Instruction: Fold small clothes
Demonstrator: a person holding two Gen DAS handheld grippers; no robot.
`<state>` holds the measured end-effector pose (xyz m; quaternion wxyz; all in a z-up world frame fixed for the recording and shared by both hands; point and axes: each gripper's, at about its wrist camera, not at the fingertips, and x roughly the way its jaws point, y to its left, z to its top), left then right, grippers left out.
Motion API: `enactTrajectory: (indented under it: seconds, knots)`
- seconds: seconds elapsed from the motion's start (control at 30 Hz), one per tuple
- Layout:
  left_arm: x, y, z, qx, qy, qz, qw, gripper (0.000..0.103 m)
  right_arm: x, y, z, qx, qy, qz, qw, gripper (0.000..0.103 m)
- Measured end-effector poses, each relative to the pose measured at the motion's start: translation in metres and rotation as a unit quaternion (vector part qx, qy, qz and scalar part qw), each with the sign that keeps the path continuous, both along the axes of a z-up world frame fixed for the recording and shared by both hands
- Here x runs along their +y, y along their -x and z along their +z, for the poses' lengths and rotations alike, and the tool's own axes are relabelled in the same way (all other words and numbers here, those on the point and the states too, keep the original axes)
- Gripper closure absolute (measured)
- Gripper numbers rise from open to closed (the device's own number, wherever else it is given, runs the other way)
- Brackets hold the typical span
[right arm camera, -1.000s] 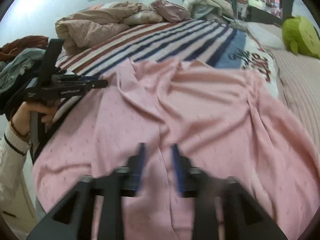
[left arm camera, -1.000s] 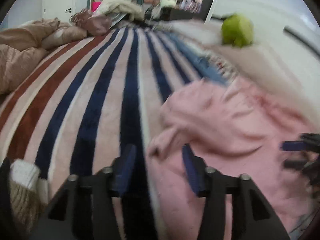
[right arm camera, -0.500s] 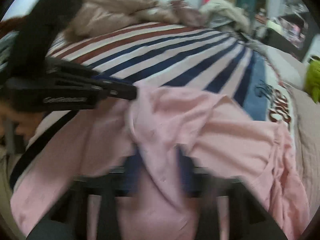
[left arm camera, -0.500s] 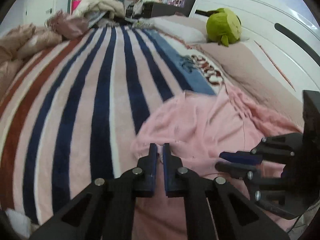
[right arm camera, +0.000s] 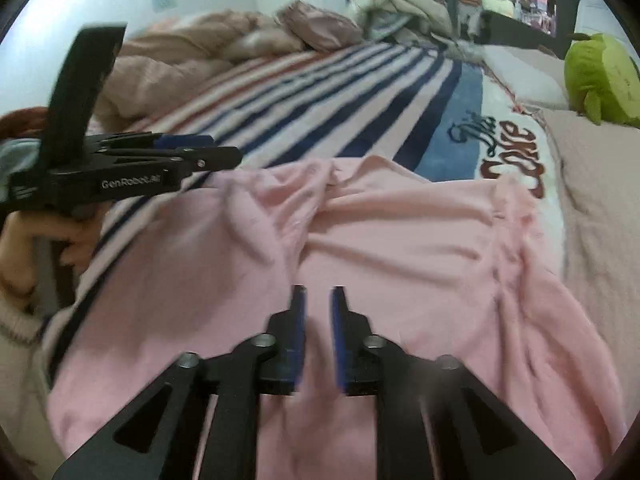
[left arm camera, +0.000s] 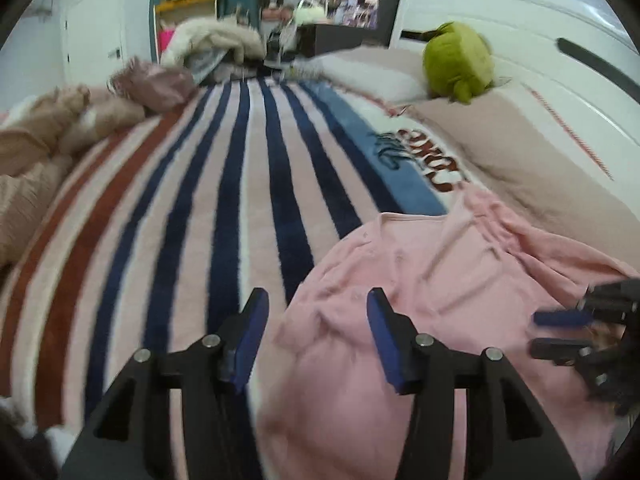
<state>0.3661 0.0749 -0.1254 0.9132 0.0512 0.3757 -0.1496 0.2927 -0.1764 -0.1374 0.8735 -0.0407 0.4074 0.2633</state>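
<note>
Through the left wrist camera, the pink garment [left arm camera: 420,304] lies at about four o'clock on the striped blanket [left arm camera: 224,208], rumpled, one flap turned over toward the middle and no tidy fold yet, so I'd judge the job barely begun. The left gripper [left arm camera: 316,332] hangs with its jaws spread wide and nothing between them; half a second ago they were pressed together at the garment's edge, so it has let go. The right gripper [left arm camera: 560,332] shows at three o'clock. Through the right wrist camera the garment [right arm camera: 400,248] fills the middle, creased, its left edge bunched at ten o'clock. The right gripper [right arm camera: 318,332] hovers slightly parted over the cloth, gripping nothing as far as I can tell; earlier a ridge of cloth stood between its fingers.
</note>
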Motion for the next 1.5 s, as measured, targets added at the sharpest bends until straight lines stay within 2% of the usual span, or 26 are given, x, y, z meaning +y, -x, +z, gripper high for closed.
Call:
enactTrajectory:
  seconds: [0.07, 0.17, 0.27, 0.43, 0.47, 0.5, 0.53, 0.77, 0.83, 0.93, 0.97, 1.03, 1.1, 1.17, 1.23, 1.3, 1.43, 1.5]
  knots:
    - [0.002, 0.032, 0.010, -0.012, -0.005, -0.006, 0.9999, 0.054, -0.015, 0.029, 0.006, 0.000, -0.004, 0.009, 1.000, 0.053]
    - [0.002, 0.082, 0.017, -0.031, 0.007, -0.011, 0.9994, 0.046, -0.034, 0.080, -0.001, 0.003, 0.023, 0.012, 1.000, 0.053]
    - [-0.007, 0.127, 0.017, -0.037, 0.027, -0.008, 0.9989, 0.045, -0.048, 0.121, -0.021, 0.005, 0.056, -0.006, 0.998, 0.053]
    - [-0.034, 0.189, 0.021, -0.068, 0.031, 0.029, 0.9968, 0.037, -0.058, 0.159, -0.049, 0.027, 0.029, -0.013, 0.999, 0.054]
    - [-0.037, 0.197, 0.023, -0.074, 0.036, 0.037, 0.9959, 0.036, -0.057, 0.167, -0.052, 0.012, 0.039, -0.017, 0.999, 0.064]
    - [-0.041, 0.205, 0.027, -0.085, 0.042, 0.046, 0.9945, 0.035, -0.057, 0.173, -0.052, 0.001, 0.048, -0.018, 0.999, 0.085]
    - [-0.043, 0.211, 0.029, -0.091, 0.043, 0.052, 0.9936, 0.034, -0.057, 0.178, -0.051, -0.006, 0.049, -0.017, 0.999, 0.097]
    - [-0.053, 0.247, 0.049, -0.132, 0.061, 0.085, 0.9857, 0.033, -0.075, 0.206, -0.033, -0.033, 0.024, -0.060, 0.997, 0.102]
    - [-0.055, 0.255, 0.051, -0.135, 0.068, 0.086, 0.9847, 0.032, -0.082, 0.211, -0.039, -0.017, 0.008, -0.072, 0.997, 0.101]
    - [-0.062, 0.263, 0.054, -0.138, 0.057, 0.084, 0.9852, 0.032, -0.094, 0.217, -0.047, -0.001, -0.032, -0.077, 0.997, 0.101]
    - [-0.063, 0.265, 0.054, -0.139, 0.056, 0.083, 0.9852, 0.032, -0.100, 0.219, -0.046, -0.001, -0.051, -0.086, 0.995, 0.100]
    - [-0.066, 0.270, 0.055, -0.143, 0.058, 0.083, 0.9845, 0.032, -0.120, 0.225, -0.040, -0.011, -0.090, -0.119, 0.989, 0.080]
    - [-0.070, 0.273, 0.055, -0.144, 0.055, 0.082, 0.9846, 0.031, -0.139, 0.231, -0.036, -0.026, -0.113, -0.158, 0.981, 0.030]
    - [-0.073, 0.276, 0.055, -0.146, 0.053, 0.083, 0.9844, 0.031, -0.165, 0.236, -0.033, -0.041, -0.132, -0.209, 0.968, 0.017]
    - [-0.074, 0.278, 0.054, -0.146, 0.053, 0.084, 0.9843, 0.031, -0.185, 0.239, -0.034, -0.046, -0.130, -0.256, 0.957, 0.016]
    - [-0.076, 0.280, 0.054, -0.145, 0.052, 0.085, 0.9845, 0.030, -0.197, 0.237, -0.037, -0.041, -0.112, -0.289, 0.950, 0.011]
    - [-0.083, 0.284, 0.052, -0.141, 0.049, 0.083, 0.9853, 0.029, -0.213, 0.241, -0.046, -0.059, -0.109, -0.309, 0.943, 0.011]
    - [-0.086, 0.286, 0.052, -0.140, 0.044, 0.081, 0.9858, 0.029, -0.221, 0.241, -0.049, -0.062, -0.123, -0.311, 0.940, 0.011]
